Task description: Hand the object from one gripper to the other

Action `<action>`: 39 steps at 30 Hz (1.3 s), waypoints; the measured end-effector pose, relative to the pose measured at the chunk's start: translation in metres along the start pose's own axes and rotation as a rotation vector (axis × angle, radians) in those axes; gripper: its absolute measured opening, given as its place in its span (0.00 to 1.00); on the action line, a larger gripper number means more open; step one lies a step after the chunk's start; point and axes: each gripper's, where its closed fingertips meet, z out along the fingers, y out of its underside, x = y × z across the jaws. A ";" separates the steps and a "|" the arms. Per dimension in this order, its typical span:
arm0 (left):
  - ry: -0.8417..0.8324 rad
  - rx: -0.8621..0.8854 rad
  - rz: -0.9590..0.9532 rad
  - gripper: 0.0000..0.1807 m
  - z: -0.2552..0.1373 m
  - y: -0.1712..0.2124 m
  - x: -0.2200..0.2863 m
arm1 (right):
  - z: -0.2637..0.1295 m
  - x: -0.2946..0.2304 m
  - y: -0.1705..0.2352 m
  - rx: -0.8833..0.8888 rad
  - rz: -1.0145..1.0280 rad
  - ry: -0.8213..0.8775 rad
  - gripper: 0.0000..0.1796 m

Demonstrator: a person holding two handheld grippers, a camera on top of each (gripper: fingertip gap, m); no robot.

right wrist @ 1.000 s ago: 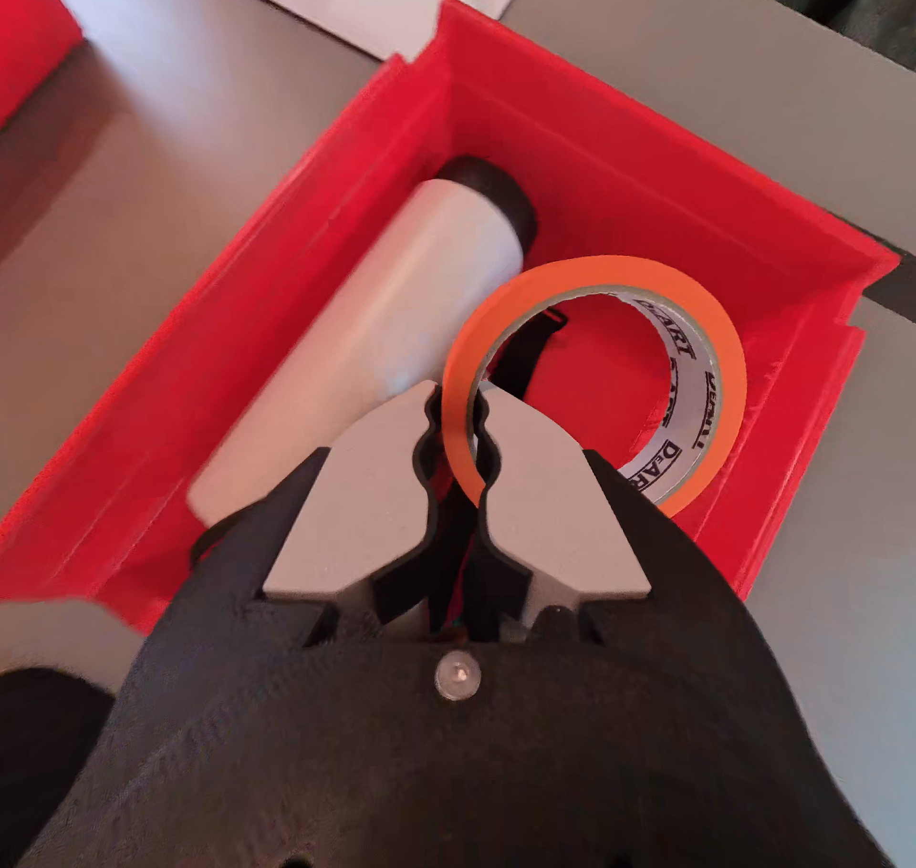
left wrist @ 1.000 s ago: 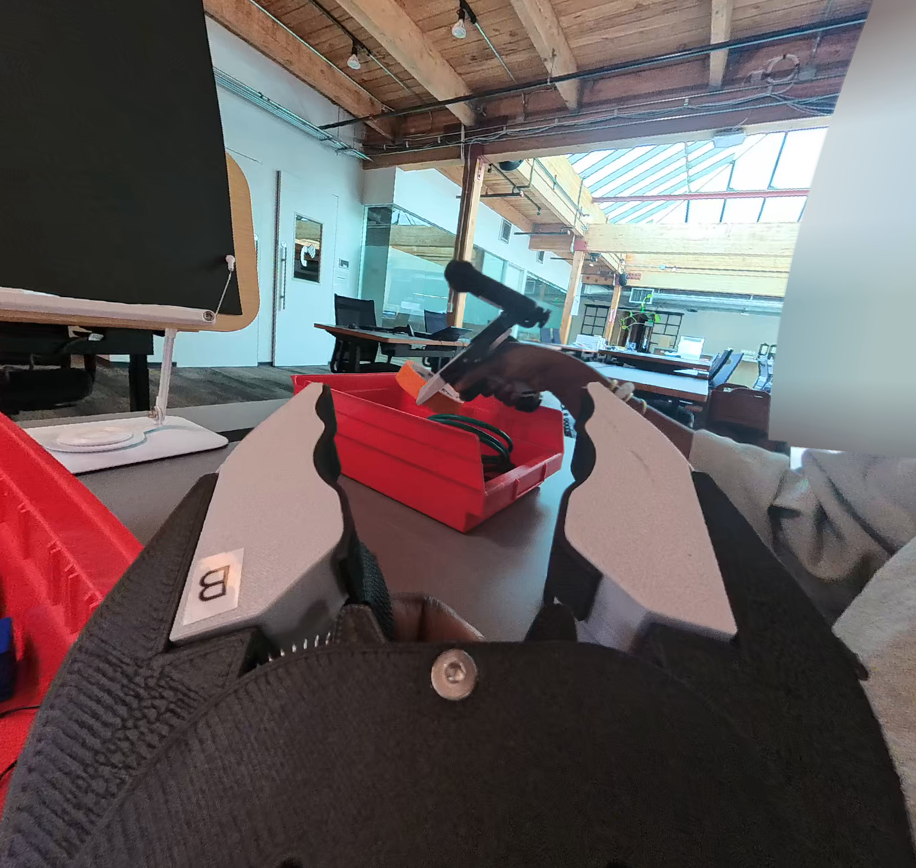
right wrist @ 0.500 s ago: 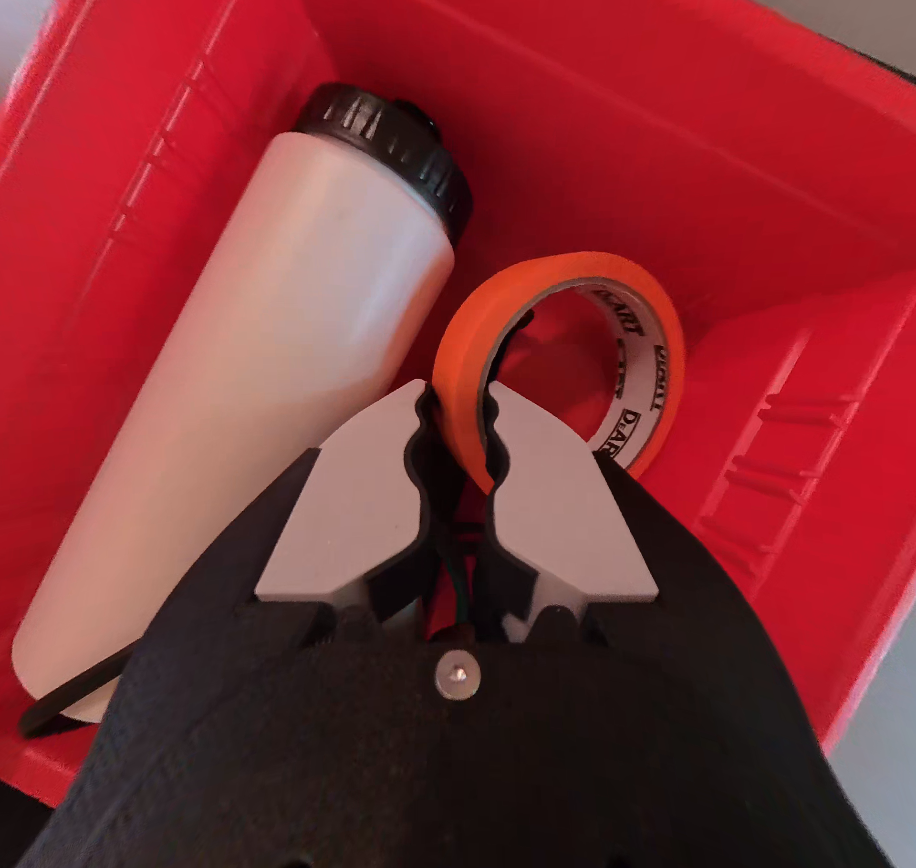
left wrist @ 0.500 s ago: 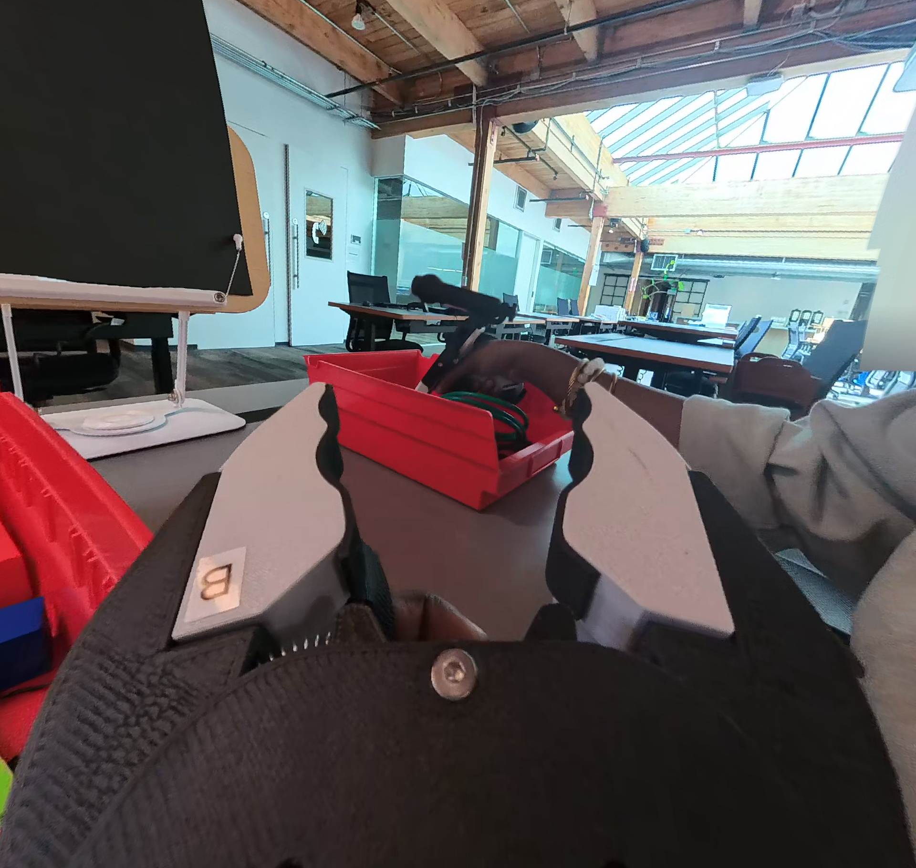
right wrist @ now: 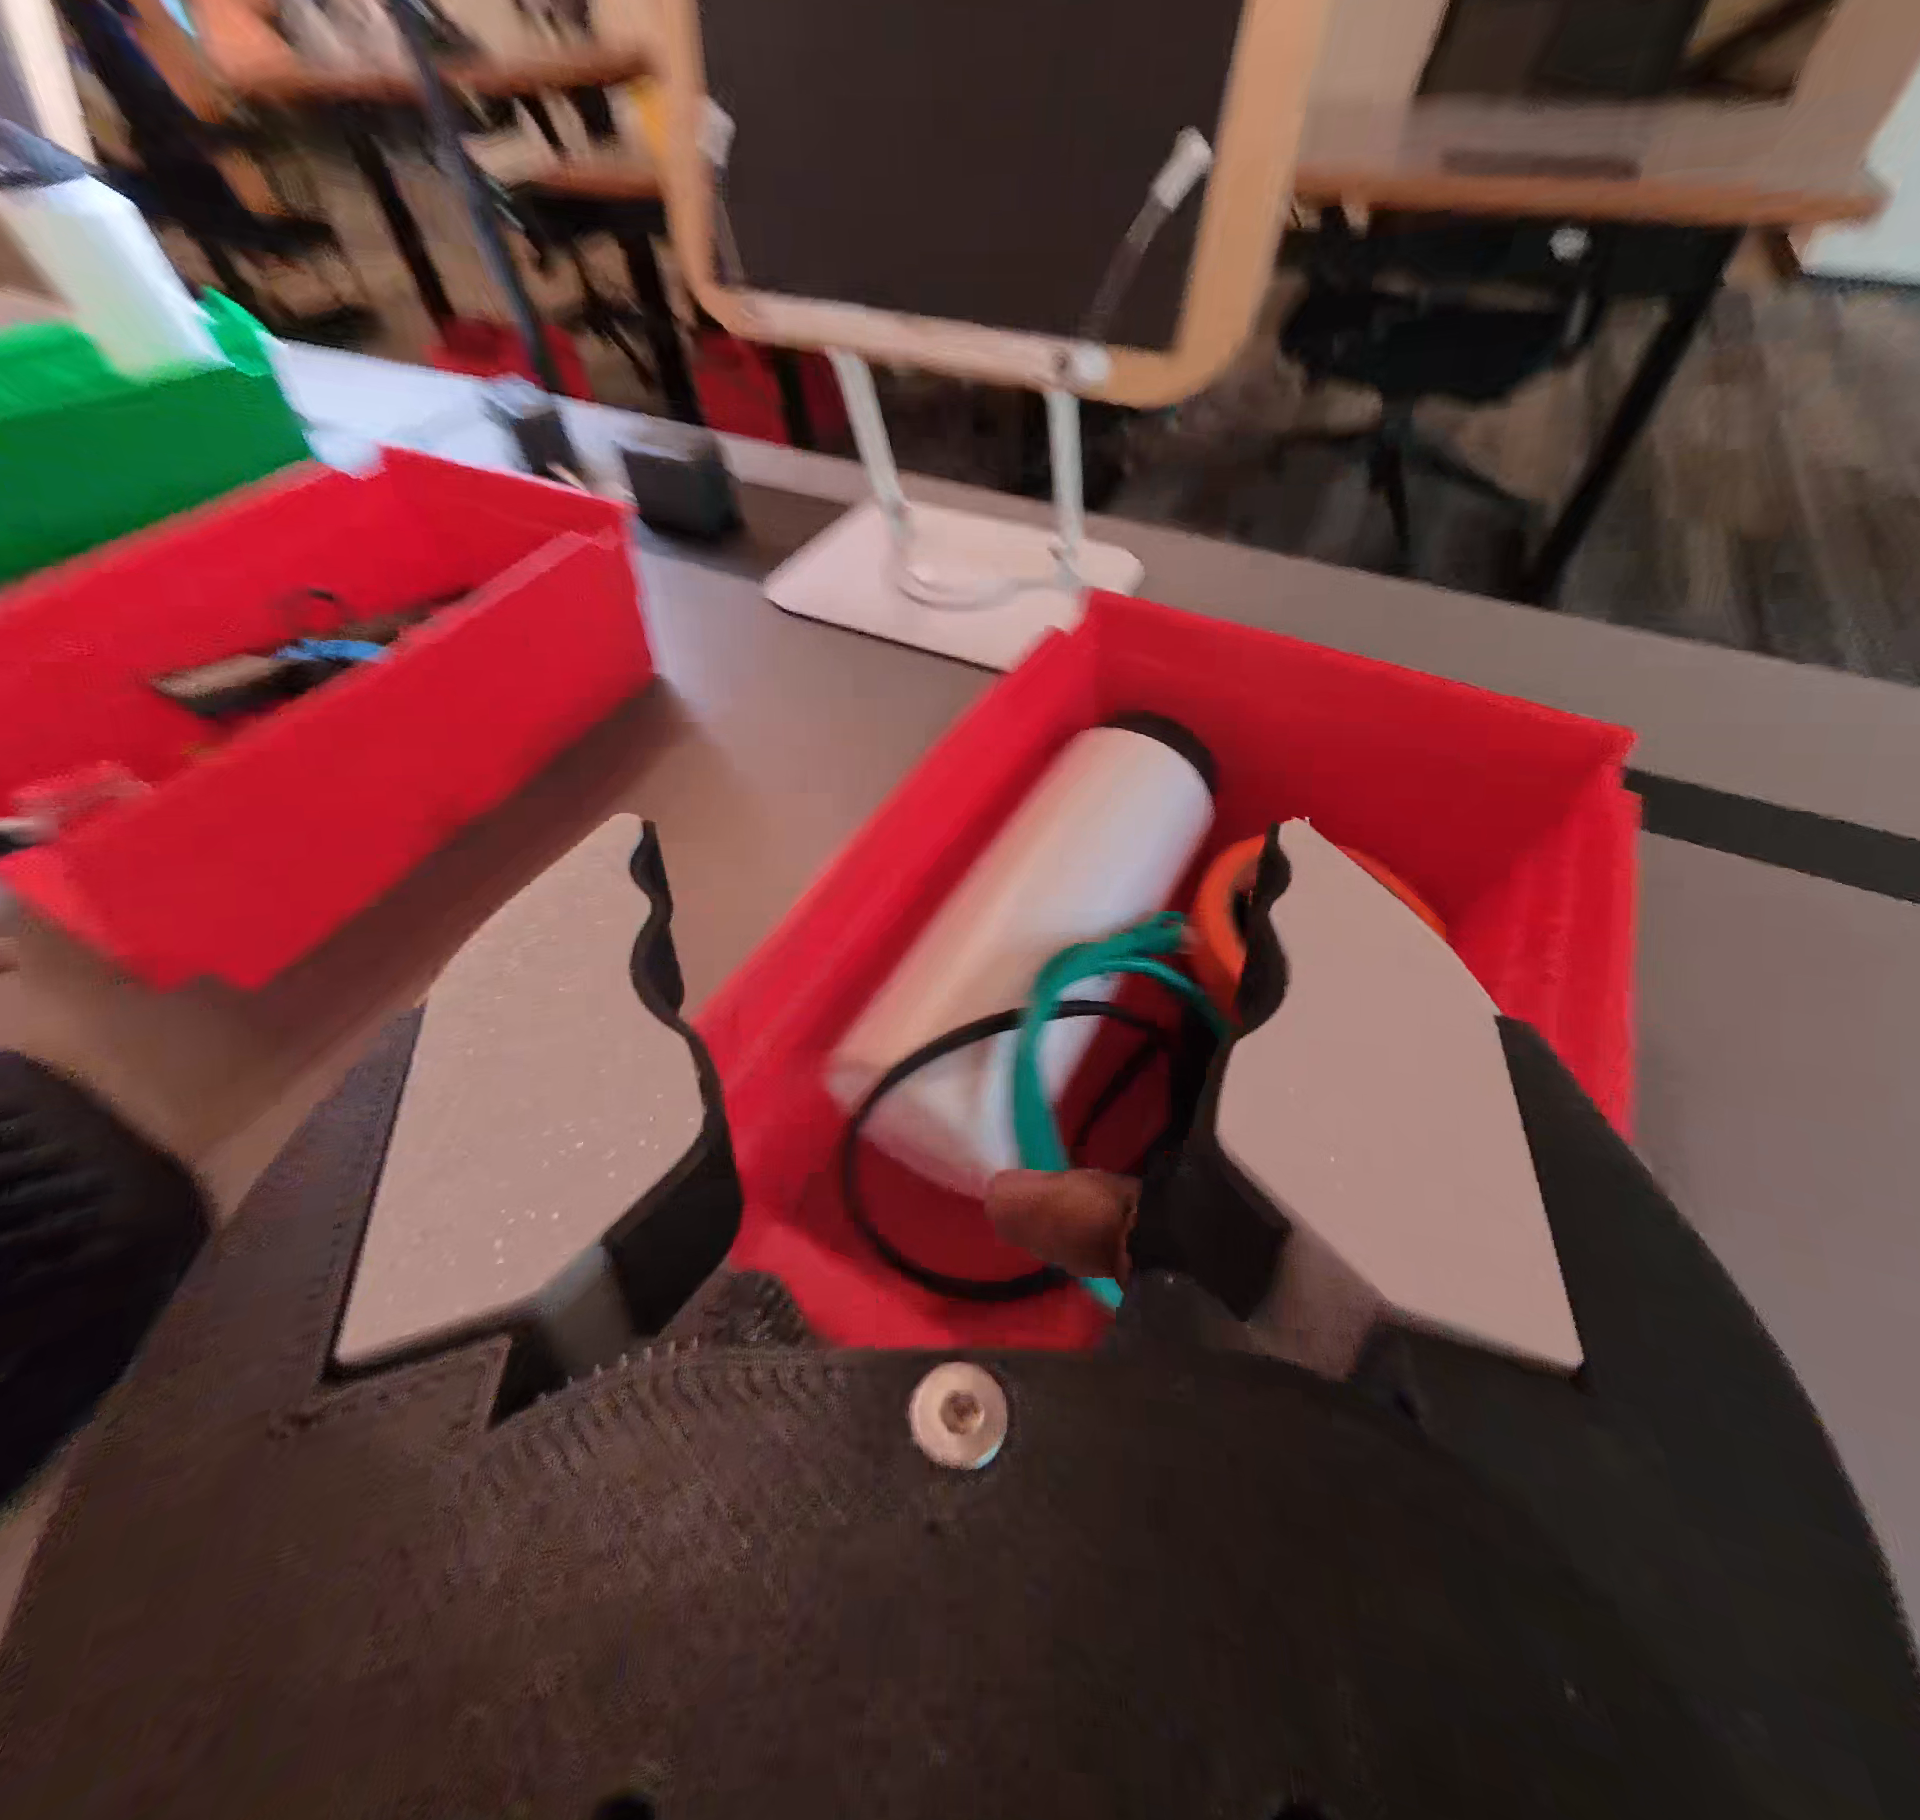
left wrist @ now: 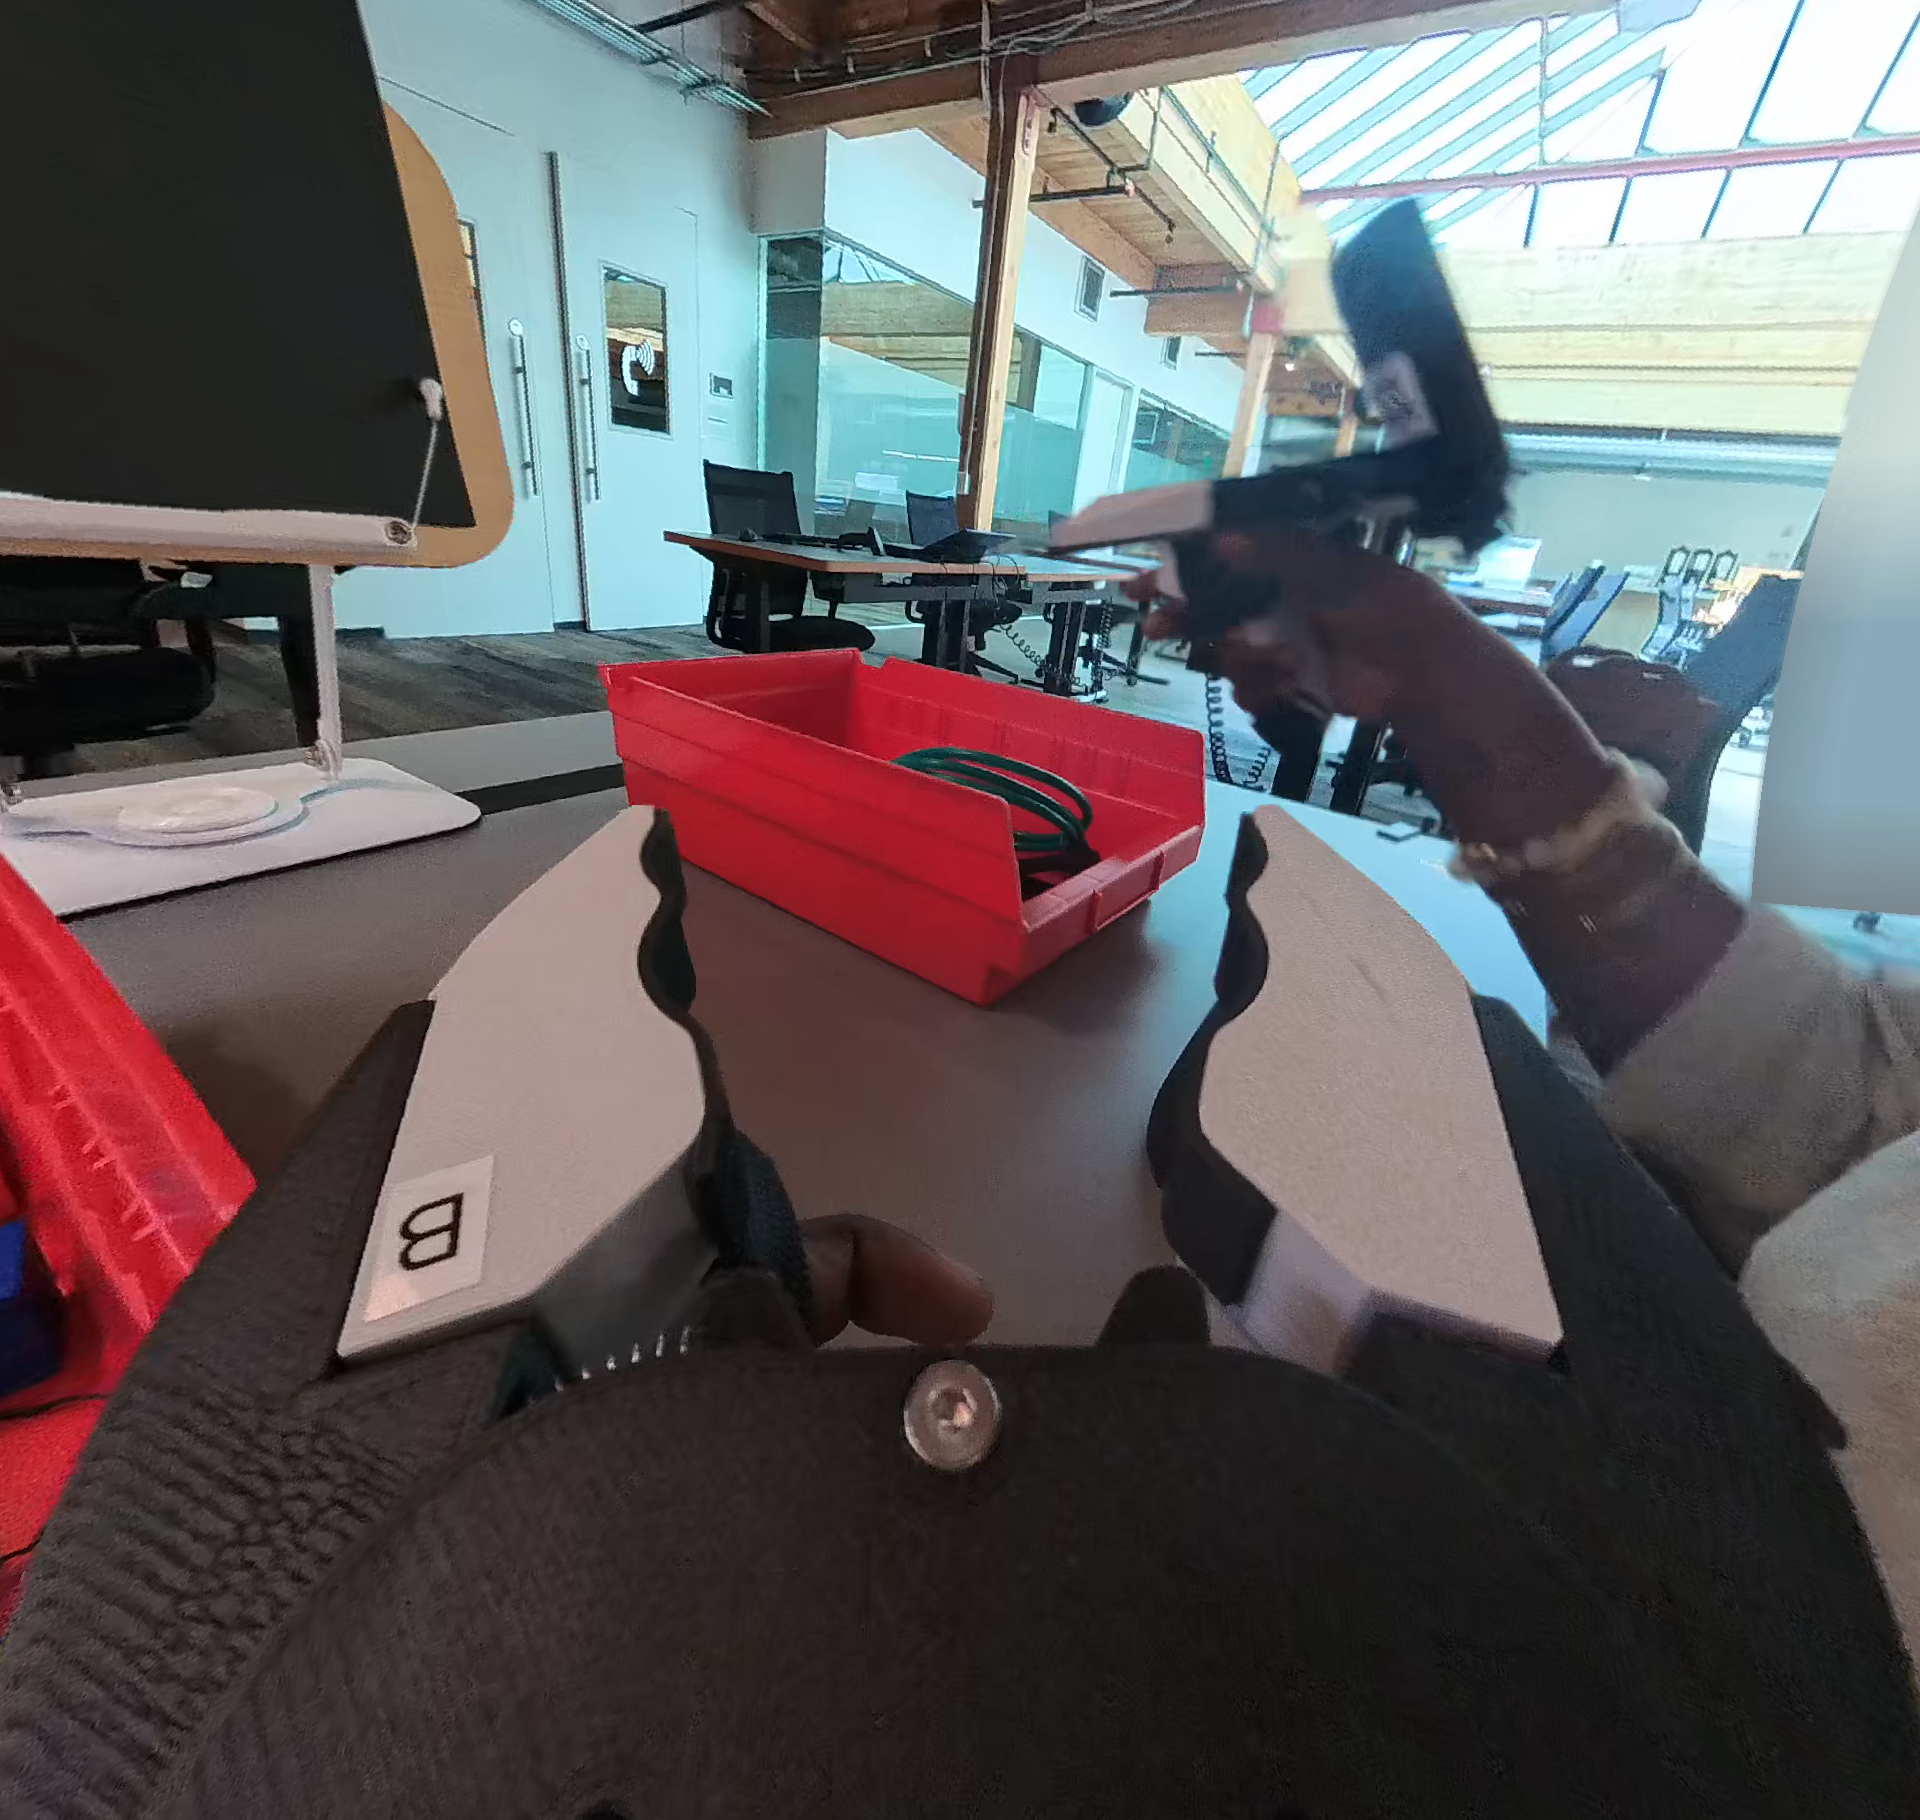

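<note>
The orange tape roll (right wrist: 1214,913) lies in a red bin (right wrist: 1351,695) beside a white bottle (right wrist: 1060,923) and a green cable (right wrist: 1107,970); one finger of my right gripper partly hides it. My right gripper (right wrist: 961,835) is open and empty, held above the bin's near end. My left gripper (left wrist: 951,830) is open and empty, low over the dark table, pointing at the same bin (left wrist: 852,835). In the left wrist view the right gripper (left wrist: 1112,536) is blurred, held by a hand above and right of the bin.
A second red bin (right wrist: 312,721) with small items sits to the left, with a green box (right wrist: 114,440) behind it. A dark board on a white stand (right wrist: 956,575) stands behind the bins. A red bin edge (left wrist: 94,1105) is close on the left gripper's left. Measured from the fingertips, the white bottle (right wrist: 1060,923) is 12 cm or so from the right gripper and 30 cm from the left.
My right gripper let go of the orange tape inside the bin, opened wide and pulled up and back. My left gripper stayed open and moved slightly closer to the bin.
</note>
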 end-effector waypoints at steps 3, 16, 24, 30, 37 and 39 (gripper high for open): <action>0.000 0.003 -0.039 0.53 -0.004 -0.010 -0.001 | -0.031 -0.057 0.005 0.190 0.016 -0.114 0.59; -0.215 -0.570 0.372 0.44 -0.074 -0.055 -0.103 | -0.035 -0.145 0.037 0.454 -0.075 -0.439 0.49; -0.221 -1.144 0.285 0.44 -0.106 -0.003 -0.237 | -0.034 -0.148 0.039 0.457 -0.058 -0.473 0.47; -0.278 -1.343 0.295 0.40 -0.108 0.035 -0.285 | -0.037 -0.147 0.037 0.483 -0.040 -0.486 0.44; -0.234 -1.488 0.398 0.34 -0.104 0.059 -0.302 | -0.041 -0.146 0.035 0.512 -0.042 -0.488 0.40; -0.209 -1.504 0.385 0.30 -0.103 0.064 -0.304 | -0.041 -0.146 0.034 0.516 -0.040 -0.487 0.40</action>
